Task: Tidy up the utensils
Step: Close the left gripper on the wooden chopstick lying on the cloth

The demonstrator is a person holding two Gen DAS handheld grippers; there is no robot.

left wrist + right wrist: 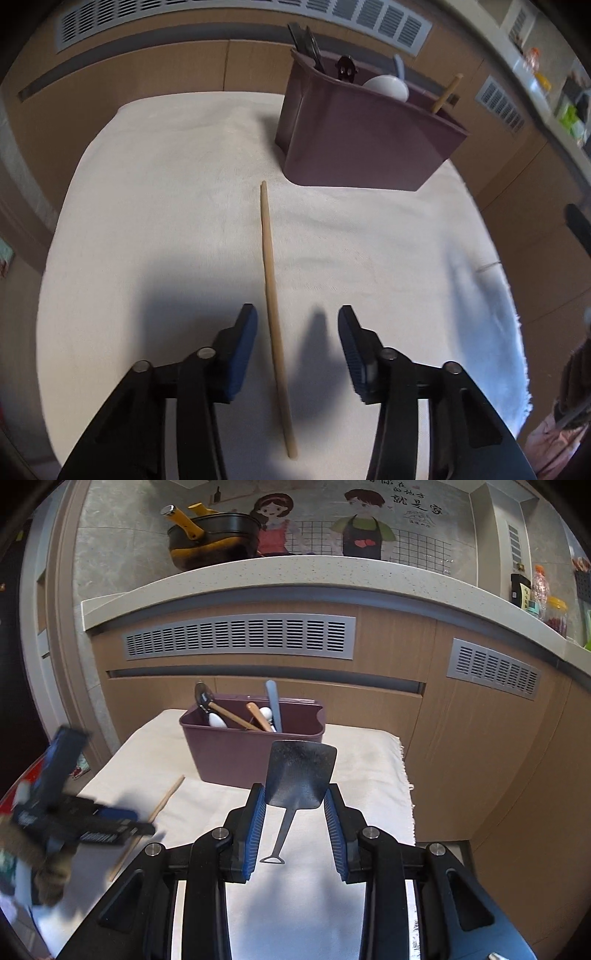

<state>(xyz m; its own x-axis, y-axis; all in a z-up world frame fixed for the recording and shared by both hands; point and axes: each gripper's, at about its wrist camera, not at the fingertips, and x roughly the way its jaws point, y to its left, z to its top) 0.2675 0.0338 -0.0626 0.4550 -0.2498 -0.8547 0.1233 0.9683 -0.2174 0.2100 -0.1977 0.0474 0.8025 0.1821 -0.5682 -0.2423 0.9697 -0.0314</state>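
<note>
A single wooden chopstick [272, 306] lies on the white cloth, running away from me toward the purple utensil bin [365, 144]. My left gripper [297, 325] is open just above the cloth, its jaws on either side of the chopstick's near half. In the right wrist view, my right gripper [295, 797] is shut on the blade of a small metal spatula [300, 771], handle pointing back toward the camera, held in front of the purple bin [255, 755]. The bin holds several utensils, spoons and a chopstick among them. The chopstick [166, 797] and the left gripper [74, 827] show at left.
The white cloth [166, 221] covers a small table set against wooden cabinet doors with grey vents [240, 637]. A counter above carries a black pot [214, 539] and bottles [539, 590]. The cloth's frayed right edge [404, 760] lies near the bin.
</note>
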